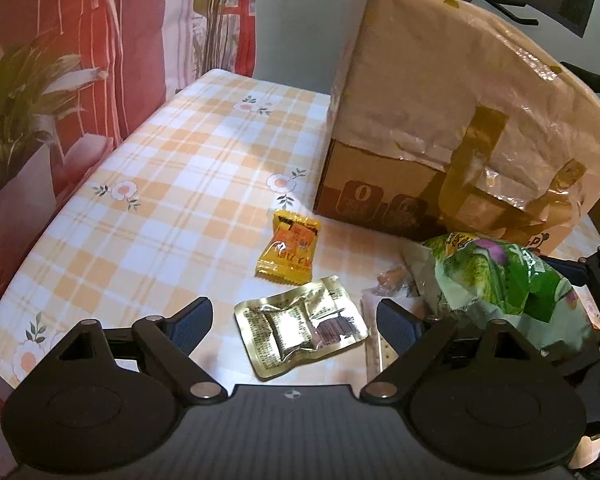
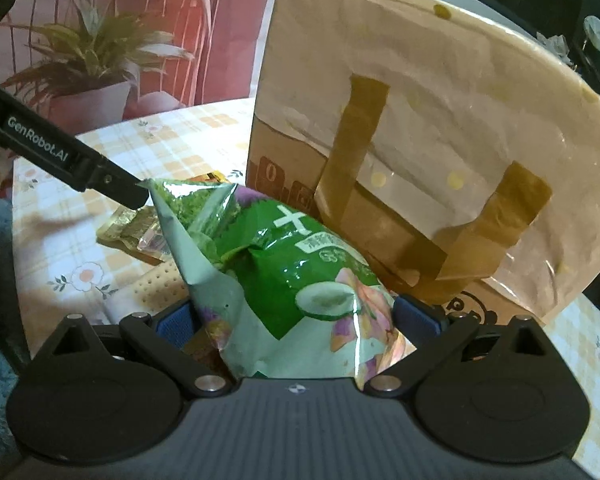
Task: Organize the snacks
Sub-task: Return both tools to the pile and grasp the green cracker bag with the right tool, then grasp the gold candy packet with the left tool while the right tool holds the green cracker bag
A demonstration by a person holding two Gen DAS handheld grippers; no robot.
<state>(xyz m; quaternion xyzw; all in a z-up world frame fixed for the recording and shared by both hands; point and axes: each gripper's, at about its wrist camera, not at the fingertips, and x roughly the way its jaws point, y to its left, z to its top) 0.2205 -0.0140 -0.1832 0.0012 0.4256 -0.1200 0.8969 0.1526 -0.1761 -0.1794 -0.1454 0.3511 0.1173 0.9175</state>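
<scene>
Looking along the left gripper [image 1: 296,320], its jaws are seen spread wide and empty over the gold packet [image 1: 300,332] on the table [image 1: 160,184]; it should be lowered squarely before closing. Along the right gripper [image 2: 296,320], the green bag [image 2: 276,280] is clamped, best carried gently toward the box [image 2: 440,120].

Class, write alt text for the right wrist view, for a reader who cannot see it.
The right gripper holds a crinkled green snack bag between its blue pads, in front of a cardboard box wrapped in beige paper and brown tape. Behind, a gold foil packet lies on the orange checked tablecloth.
</scene>
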